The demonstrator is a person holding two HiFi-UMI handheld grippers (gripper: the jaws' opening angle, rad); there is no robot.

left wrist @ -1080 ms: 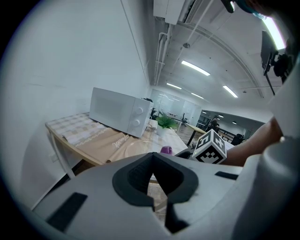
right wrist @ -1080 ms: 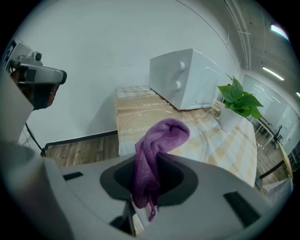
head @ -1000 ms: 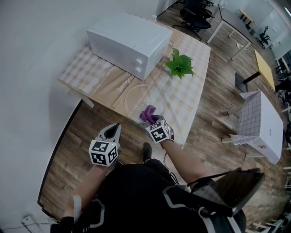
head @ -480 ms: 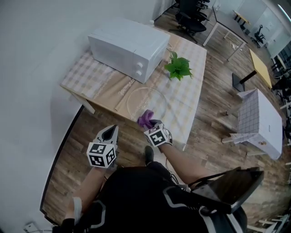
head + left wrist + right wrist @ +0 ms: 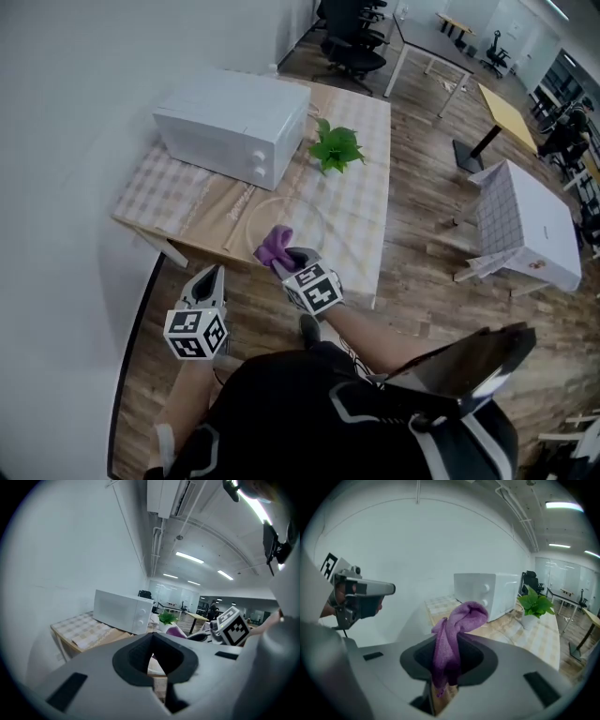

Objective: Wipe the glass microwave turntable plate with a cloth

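Right tool (image 5: 287, 262): jaws clenched on a purple cloth (image 5: 274, 246). In the right gripper view the cloth (image 5: 454, 630) stands bunched between the jaws and folds over at its top. In the head view the cloth sits over the near rim of the glass turntable plate (image 5: 302, 216). Whether it touches the glass cannot be told.

Left tool (image 5: 208, 279): jaws drawn together with nothing between them, as the left gripper view (image 5: 152, 679) shows. It is held off the near edge of the surface (image 5: 169, 192), over the wooden floor (image 5: 422, 206), well apart from the plate.

Turntable plate: lies flat on the surface near its front edge, outside the white microwave (image 5: 230, 122), which stands behind it and to the left. A potted green plant (image 5: 333, 148) stands just beside the microwave's right end, behind the plate.

Cross-views: the left gripper view takes in the microwave (image 5: 123, 611), the plant (image 5: 166, 617), the cloth (image 5: 174, 631) and the right tool (image 5: 229, 626). The right gripper view takes in the left tool (image 5: 361, 595), the microwave (image 5: 485, 595) and the plant (image 5: 534, 603).
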